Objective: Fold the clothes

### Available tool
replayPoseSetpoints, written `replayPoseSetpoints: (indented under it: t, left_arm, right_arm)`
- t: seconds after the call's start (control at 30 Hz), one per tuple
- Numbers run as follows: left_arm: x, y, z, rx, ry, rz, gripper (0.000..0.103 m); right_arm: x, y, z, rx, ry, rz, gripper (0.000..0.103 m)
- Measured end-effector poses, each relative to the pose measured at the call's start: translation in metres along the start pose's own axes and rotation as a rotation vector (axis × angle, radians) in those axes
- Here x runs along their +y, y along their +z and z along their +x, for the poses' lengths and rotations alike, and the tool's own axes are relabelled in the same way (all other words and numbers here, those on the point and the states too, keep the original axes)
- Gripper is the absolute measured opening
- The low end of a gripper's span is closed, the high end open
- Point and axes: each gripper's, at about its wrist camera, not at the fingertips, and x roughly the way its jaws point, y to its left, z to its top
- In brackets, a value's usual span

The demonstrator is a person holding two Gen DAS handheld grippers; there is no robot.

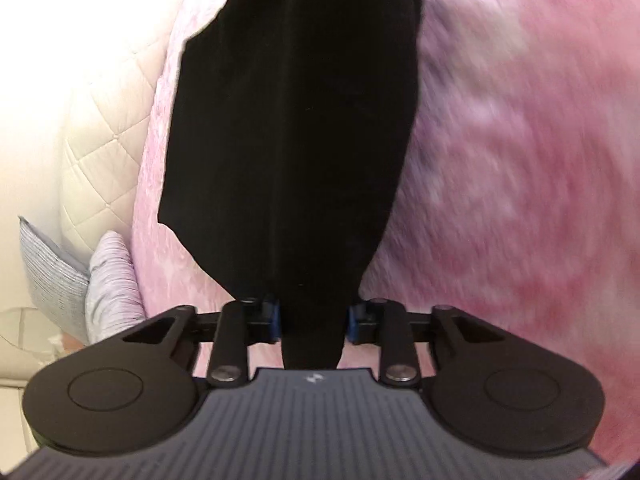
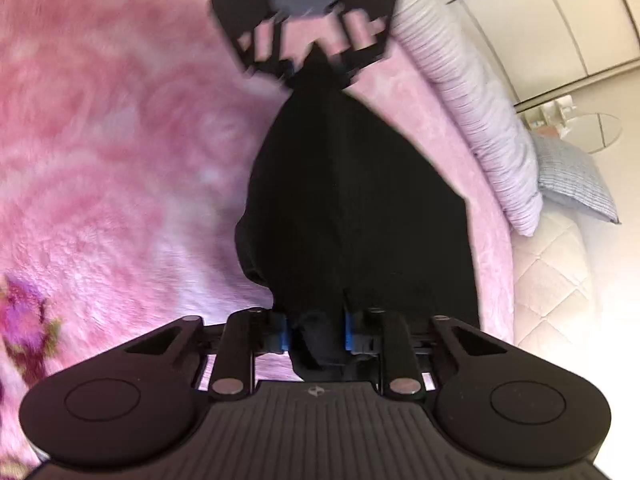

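A black garment (image 1: pixel 288 128) is held stretched between the two grippers above a pink blanket (image 1: pixel 520 160). In the left wrist view the left gripper (image 1: pixel 312 320) is seen closed narrowly on a bunched end of the cloth, which is pinched between the blue pads (image 1: pixel 275 320) and fans out wide beyond them towards the top of the picture. In the right wrist view the right gripper (image 2: pixel 316 332) is likewise clamped on a gathered end of the garment (image 2: pixel 352 208), the fabric being pressed between its blue pads (image 2: pixel 282 334). At the far end of the cloth in that view the left gripper (image 2: pixel 316 54) is seen, blurred, with the narrowed tip of the garment caught in it.

No containers can be made out in either picture.

The blanket is spread wide and bare on one side of the garment; only a flower pattern (image 2: pixel 28 320) is shown near its lower left corner in the right wrist view. On the other side the blanket's edge is met by a ribbed lilac pillow (image 2: pixel 472 120) and a grey-blue cushion (image 2: pixel 576 184), both set against a quilted cream headboard (image 1: pixel 100 128). A round glass table (image 2: pixel 596 130) stands past the cushion, with pale cupboard doors (image 2: pixel 540 12) behind it.
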Motion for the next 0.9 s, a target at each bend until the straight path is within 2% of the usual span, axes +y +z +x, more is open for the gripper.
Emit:
replayPoseSetpoints:
  t: [0.07,0.17,0.27,0.43,0.5,0.57,0.67,0.73,0.8,0.9]
  left_arm:
    - [0.008,0.009,-0.015,-0.026,-0.014,-0.034,0.02]
    - [0.017,0.038,-0.044,-0.072,-0.058,-0.117,0.019]
    - [0.026,0.09,-0.054,-0.107,-0.129,-0.21,0.019]
    - [0.017,0.159,-0.057,-0.14,-0.248,-0.314,0.023]
    - [0.022,0.159,-0.051,-0.154,-0.308,-0.335,0.028]
    - [0.025,0.154,-0.052,-0.163,-0.365,-0.34,0.031]
    - [0.046,0.133,-0.049,-0.165,-0.452,-0.388,0.037]
    - [0.068,0.114,-0.047,-0.175,-0.499,-0.461,0.038]
    - [0.095,0.096,-0.047,-0.177,-0.507,-0.557,0.049]
    - [0.142,0.071,-0.031,-0.139,-0.468,-0.684,0.062]
  right_arm:
    - [-0.018,-0.009,-0.015,-0.019,-0.004,-0.002,0.018]
    - [-0.043,-0.036,-0.038,-0.044,0.001,-0.068,0.018]
    - [-0.06,-0.073,-0.05,-0.023,0.015,-0.145,0.018]
    - [-0.06,-0.13,-0.044,0.083,0.02,-0.218,0.022]
    - [-0.055,-0.142,-0.041,0.138,0.018,-0.194,0.027]
    - [-0.049,-0.15,-0.04,0.194,0.018,-0.151,0.037]
    - [-0.045,-0.156,-0.044,0.285,0.008,0.038,0.037]
    - [-0.051,-0.161,-0.053,0.341,0.02,0.267,0.037]
    - [-0.057,-0.17,-0.068,0.342,0.042,0.545,0.039]
    - [-0.069,-0.184,-0.086,0.263,0.101,1.017,0.055]
